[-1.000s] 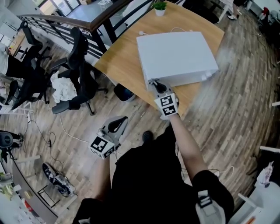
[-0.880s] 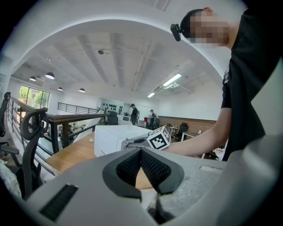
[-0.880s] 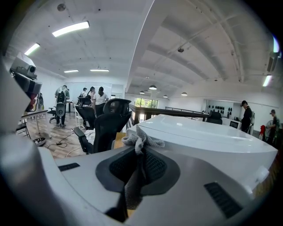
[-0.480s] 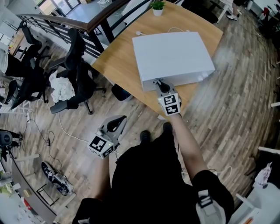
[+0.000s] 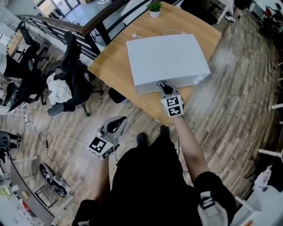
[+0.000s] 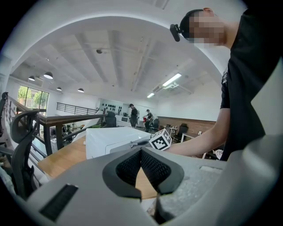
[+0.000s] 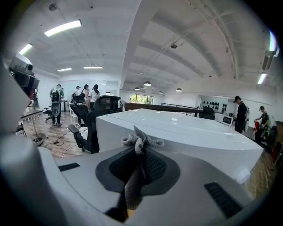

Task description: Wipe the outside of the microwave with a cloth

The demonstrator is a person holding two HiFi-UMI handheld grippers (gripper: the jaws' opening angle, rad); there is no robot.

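Observation:
A white microwave sits on a round wooden table. My right gripper is shut on a small grey cloth, whose bunched tip is against the microwave's near side. The cloth's tail hangs down between the jaws. My left gripper hangs low over the floor, away from the table, shut with nothing in it. From the left gripper view, the microwave and the right gripper's marker cube lie ahead.
A small potted plant and a white cable lie at the table's far side. Black office chairs with a white bundle stand left of the table, by a railing. People stand far off in the room.
The right gripper with the cloth has slid rightwards along the microwave's near face. The left gripper has hardly moved.

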